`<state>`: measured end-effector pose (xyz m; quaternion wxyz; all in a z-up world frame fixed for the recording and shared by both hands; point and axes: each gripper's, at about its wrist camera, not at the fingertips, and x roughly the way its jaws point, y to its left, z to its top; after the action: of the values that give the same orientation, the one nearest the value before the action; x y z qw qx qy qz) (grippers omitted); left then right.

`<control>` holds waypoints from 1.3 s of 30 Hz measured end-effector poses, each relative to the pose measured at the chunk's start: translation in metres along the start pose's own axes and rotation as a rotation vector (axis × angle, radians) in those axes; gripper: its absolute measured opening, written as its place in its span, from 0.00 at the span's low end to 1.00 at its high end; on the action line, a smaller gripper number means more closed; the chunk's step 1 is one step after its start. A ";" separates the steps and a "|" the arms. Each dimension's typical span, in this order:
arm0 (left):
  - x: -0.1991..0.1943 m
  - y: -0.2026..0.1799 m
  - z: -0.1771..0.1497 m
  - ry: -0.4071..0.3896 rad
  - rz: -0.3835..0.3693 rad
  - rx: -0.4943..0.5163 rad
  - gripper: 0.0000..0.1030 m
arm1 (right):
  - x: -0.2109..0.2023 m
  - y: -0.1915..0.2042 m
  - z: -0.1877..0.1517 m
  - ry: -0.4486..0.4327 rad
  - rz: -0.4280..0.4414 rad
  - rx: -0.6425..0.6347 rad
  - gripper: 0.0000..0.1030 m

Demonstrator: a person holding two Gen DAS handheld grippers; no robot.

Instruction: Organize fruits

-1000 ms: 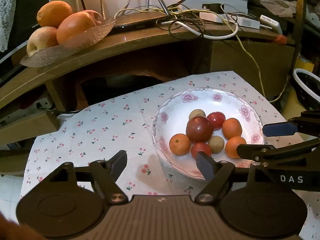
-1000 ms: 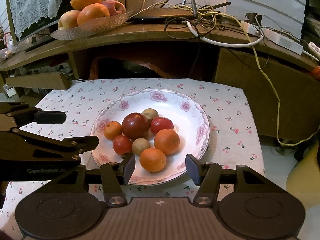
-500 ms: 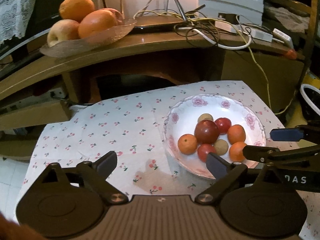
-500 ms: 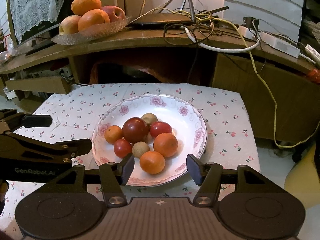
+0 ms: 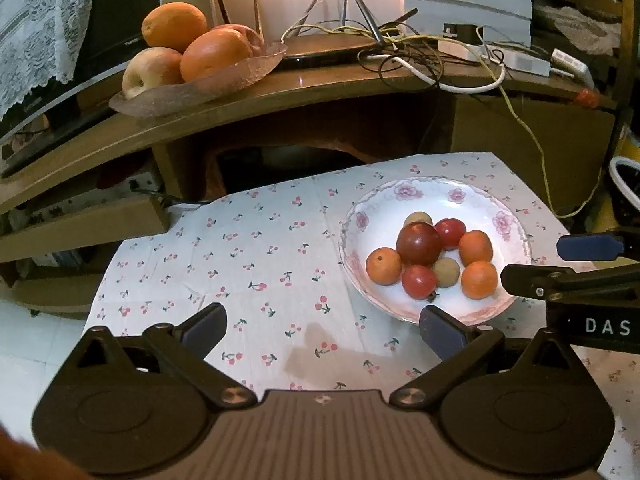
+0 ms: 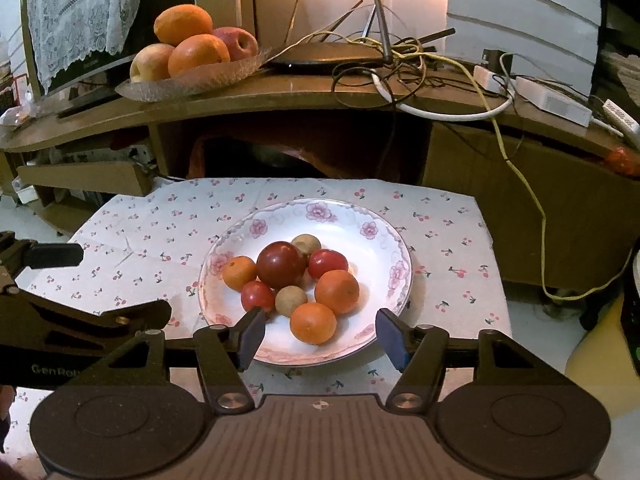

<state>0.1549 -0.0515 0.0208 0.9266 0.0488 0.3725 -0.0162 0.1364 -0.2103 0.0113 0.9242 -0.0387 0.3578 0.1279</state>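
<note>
Both my claws are empty, fingers spread wide. My right gripper (image 6: 320, 334) hangs low at the near rim of the floral plate (image 6: 384, 236). My left gripper (image 5: 322, 326) sits over the cherry-print cloth (image 5: 260, 256), left of the plate, its right finger at the plate's near-left rim.

The fruit is bunched mid-plate, pieces touching. Nearest my right claw is the front orange (image 6: 313, 323), almost centred between the spread fingers, just beyond the tips. Behind and right of it is a second orange (image 6: 337, 291). A small tan fruit (image 6: 291, 301) is just left of the front orange, with a small red tomato (image 6: 258, 295) further left. The big dark-red tomato (image 6: 281, 264) sits mid-pile. A third orange (image 6: 239, 273) is at the left edge, and another red tomato (image 6: 328, 263) and a second tan fruit (image 6: 306, 245) are at the far side.

Handling, my judgement: all look small, light and round, so they should roll, and nudging one could shift its neighbours. The oranges look firm-skinned, so I'd grip across the widest middle. The tomatoes look smooth and soft, so they need a gentle squeeze or they could bruise or pop out. The plate looks like ceramic, slick and breakable, so the fingertips shouldn't knock it.

Up on the far shelf is a glass dish (image 6: 192, 84) of large oranges and apples. Tangled cables (image 6: 400, 64) lie to its right.
</note>
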 end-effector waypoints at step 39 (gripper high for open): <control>-0.098 0.013 -0.085 0.028 -0.017 -0.017 1.00 | -0.113 0.048 -0.080 -0.061 -0.023 0.103 0.66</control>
<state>0.0261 -0.0303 0.0285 0.9216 0.0382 0.3858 -0.0201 -0.0086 -0.2009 0.0283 0.9369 0.0089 0.3349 0.0996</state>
